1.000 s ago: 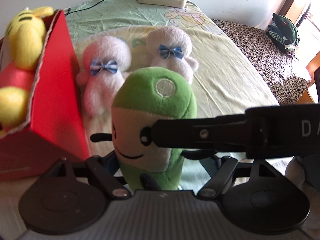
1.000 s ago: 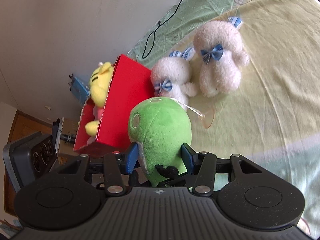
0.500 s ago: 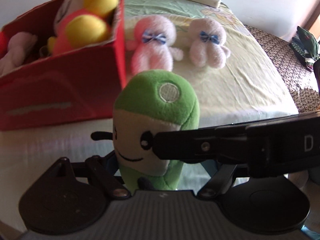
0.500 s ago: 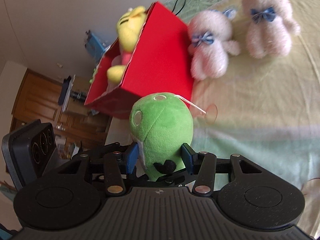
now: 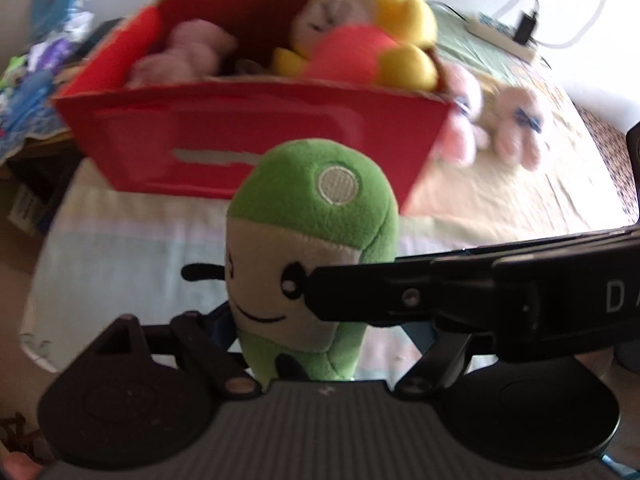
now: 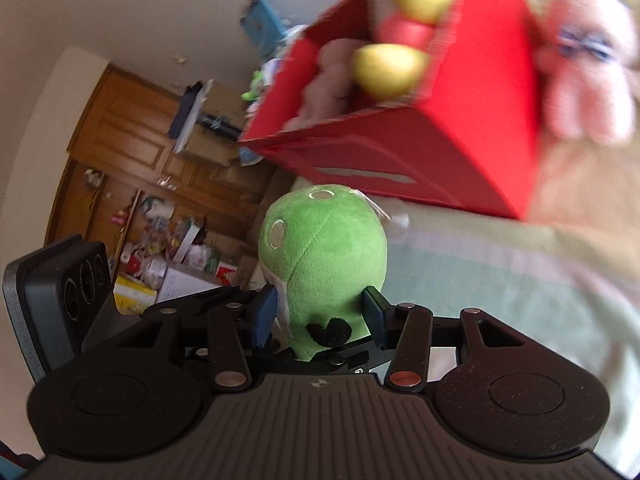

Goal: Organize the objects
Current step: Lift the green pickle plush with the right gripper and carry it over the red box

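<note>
A green plush [image 5: 308, 216] with a pale smiling face stands upright above the bed. My right gripper [image 6: 319, 314] is shut on the plush's [image 6: 324, 252] lower body, both blue pads pressing its sides. In the left wrist view one right finger [image 5: 400, 292] crosses the plush's face. My left gripper [image 5: 316, 324] stands open around the plush's base, with a gap at its right pad. Just beyond is the red box [image 5: 256, 128], holding a yellow-and-red plush [image 5: 360, 48] and a mauve plush [image 5: 188, 52]. The box [image 6: 460, 140] is blurred in the right wrist view.
Two pink plush toys with blue bows [image 5: 464, 120] [image 5: 516, 128] lie on the bed sheet [image 5: 120, 260] right of the box. A power strip [image 5: 504, 36] sits by the wall. Clutter [image 5: 36, 80] lies off the bed's left edge, beyond it a wooden cabinet [image 6: 132, 128].
Both grippers have swung left together with the green plush between them. The red box now faces me with its open top showing, and the pink toys have slid off to the right.
</note>
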`<state>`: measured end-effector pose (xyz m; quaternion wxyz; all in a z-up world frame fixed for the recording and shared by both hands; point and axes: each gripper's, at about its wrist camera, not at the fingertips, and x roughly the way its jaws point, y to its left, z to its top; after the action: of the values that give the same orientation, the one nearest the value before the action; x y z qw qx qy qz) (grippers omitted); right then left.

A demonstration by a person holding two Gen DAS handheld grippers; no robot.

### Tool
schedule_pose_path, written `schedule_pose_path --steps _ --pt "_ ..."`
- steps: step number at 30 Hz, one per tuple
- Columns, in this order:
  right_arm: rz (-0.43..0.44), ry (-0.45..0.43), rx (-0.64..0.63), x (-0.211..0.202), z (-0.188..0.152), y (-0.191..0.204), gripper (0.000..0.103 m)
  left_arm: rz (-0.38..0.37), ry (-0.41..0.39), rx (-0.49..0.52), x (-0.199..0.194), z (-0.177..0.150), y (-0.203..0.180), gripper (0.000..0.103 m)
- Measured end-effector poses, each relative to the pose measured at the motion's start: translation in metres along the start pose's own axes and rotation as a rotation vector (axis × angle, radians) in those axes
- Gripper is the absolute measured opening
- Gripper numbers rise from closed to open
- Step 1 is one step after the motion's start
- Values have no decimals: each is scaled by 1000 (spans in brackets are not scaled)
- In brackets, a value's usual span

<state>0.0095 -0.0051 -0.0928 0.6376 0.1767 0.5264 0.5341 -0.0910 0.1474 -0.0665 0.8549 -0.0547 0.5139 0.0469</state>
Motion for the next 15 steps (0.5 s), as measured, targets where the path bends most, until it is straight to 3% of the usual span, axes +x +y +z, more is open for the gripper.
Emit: schedule_pose_path --steps 8,15 --pt "48 -75 -65 28 32 39 50 26 -115 -4 -33 30 51 80" --pt "22 -201 -89 36 52 64 50 -12 -208 88 -47 71 84 81"
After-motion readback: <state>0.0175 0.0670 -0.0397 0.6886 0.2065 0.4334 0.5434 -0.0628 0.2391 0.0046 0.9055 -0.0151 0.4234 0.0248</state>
